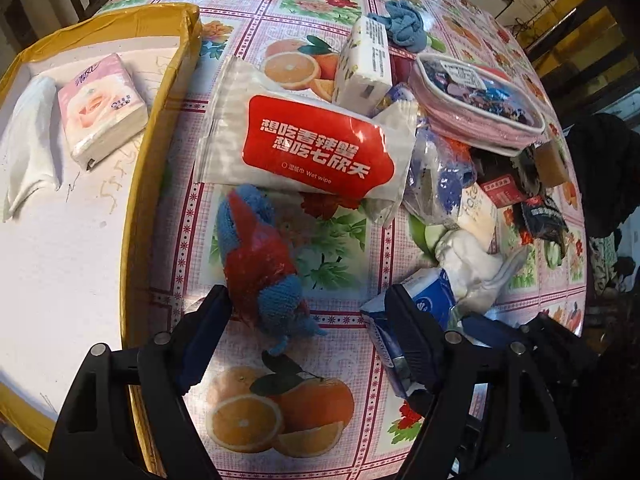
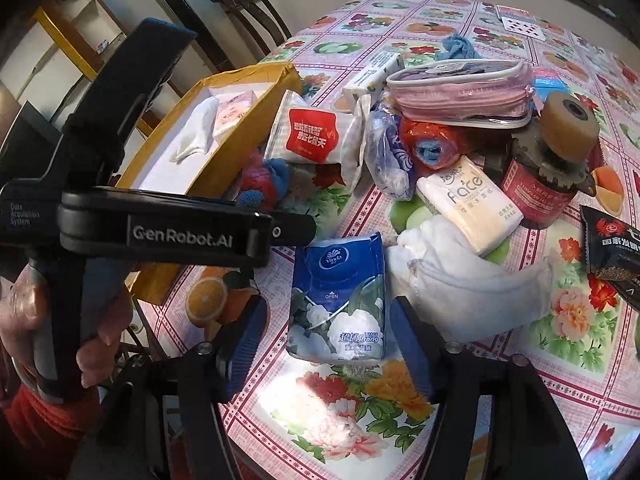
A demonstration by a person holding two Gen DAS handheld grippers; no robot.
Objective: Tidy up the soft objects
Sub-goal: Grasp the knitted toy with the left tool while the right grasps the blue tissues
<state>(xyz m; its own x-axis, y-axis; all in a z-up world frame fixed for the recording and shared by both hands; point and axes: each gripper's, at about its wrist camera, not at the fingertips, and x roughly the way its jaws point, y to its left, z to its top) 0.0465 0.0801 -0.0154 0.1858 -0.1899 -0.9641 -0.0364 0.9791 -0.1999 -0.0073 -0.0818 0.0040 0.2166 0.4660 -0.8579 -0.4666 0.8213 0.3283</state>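
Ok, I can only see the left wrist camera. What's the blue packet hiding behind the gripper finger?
Observer: A Vinda tissue pack. It lies flat between the right gripper's open fingers and is not gripped.
Operator: And the brown thing far right?
Observer: That's a brown roller wheel standing on top of a red canister.

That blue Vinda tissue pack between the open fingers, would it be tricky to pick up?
Probably easy. The Vinda tissue pack looks soft and should squash a little as the right gripper closes. Its glossy wrapper may be slightly slippery. It lies flat on the tablecloth, so it likely will not roll, and it seems light for its size.
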